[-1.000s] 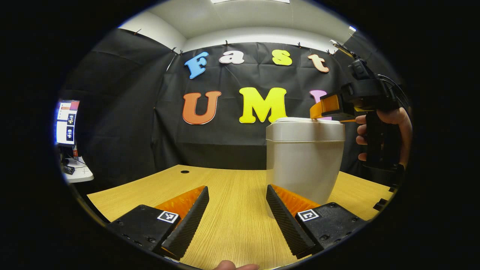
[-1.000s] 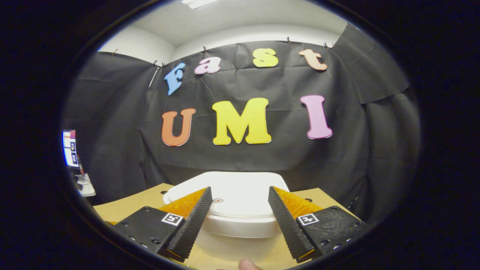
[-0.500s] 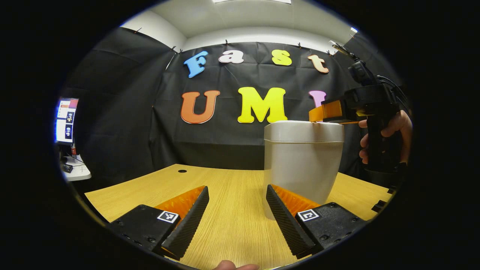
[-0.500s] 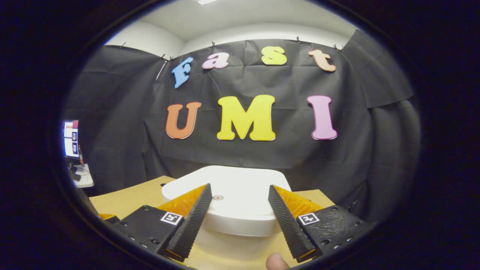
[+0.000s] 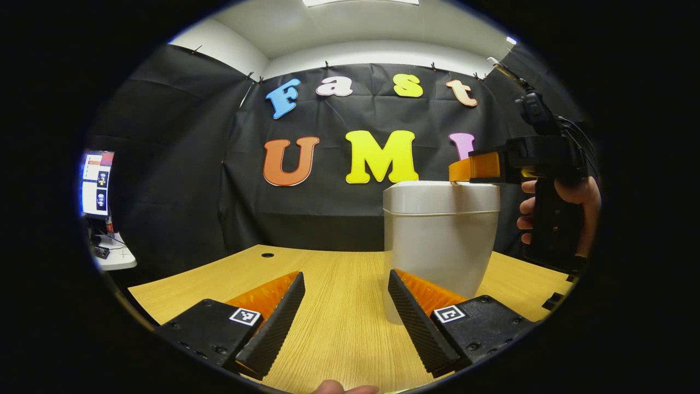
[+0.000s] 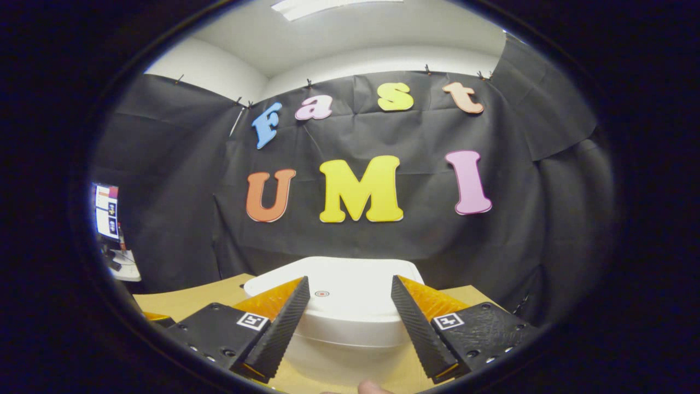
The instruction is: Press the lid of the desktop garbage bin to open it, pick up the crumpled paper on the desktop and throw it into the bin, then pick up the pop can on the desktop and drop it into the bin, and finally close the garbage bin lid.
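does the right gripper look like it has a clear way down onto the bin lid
Probably yes. The right gripper hangs open just above the lid of the bin, with nothing between them; the left gripper sits low beside the bin, out of the way.

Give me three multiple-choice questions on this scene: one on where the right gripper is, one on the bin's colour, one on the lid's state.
1. Where is the right gripper?
A. Over the bin's lid
B. Flat on the table
C. Behind the monitor

2. What colour is the bin?
A. Red
B. White
C. Green

3. How is the lid?
A. Standing fully open
B. Lying off on the table
C. Down on the bin

Answers:
1 A, the left gripper view shows its fingers above the lid's right edge.
2 B, its body and lid are plain white.
3 C, it sits flat on the rim in both views.
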`<state>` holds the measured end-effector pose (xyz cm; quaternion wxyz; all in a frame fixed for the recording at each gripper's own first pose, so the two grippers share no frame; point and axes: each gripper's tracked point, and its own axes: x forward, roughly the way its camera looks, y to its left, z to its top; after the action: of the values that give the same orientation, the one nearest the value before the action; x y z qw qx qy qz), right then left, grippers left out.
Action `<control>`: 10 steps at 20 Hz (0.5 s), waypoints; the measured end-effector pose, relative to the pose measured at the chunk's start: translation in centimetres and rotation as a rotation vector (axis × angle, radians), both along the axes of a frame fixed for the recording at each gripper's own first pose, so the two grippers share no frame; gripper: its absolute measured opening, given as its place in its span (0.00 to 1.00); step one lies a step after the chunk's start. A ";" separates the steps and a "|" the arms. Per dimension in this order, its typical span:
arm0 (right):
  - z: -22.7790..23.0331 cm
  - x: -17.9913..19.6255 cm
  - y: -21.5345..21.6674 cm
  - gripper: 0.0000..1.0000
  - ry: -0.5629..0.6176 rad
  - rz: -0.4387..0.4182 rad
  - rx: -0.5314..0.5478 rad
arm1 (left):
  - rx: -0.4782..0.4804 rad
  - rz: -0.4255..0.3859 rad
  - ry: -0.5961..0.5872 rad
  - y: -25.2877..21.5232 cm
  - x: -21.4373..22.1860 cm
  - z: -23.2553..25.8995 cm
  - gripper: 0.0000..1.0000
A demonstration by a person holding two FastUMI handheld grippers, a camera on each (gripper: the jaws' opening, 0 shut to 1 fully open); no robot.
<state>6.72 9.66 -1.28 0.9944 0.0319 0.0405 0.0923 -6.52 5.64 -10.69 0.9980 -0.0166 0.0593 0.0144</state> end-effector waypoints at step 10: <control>0.7 -3.3 -7.6 0.93 -0.056 -0.111 0.008 | 0.005 -0.017 -0.051 -2.6 1.3 3.3 0.99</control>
<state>3.44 2.05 -0.54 0.9986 0.0356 0.0105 0.0378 -5.27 3.06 -7.35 0.9993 -0.0140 0.0341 0.0054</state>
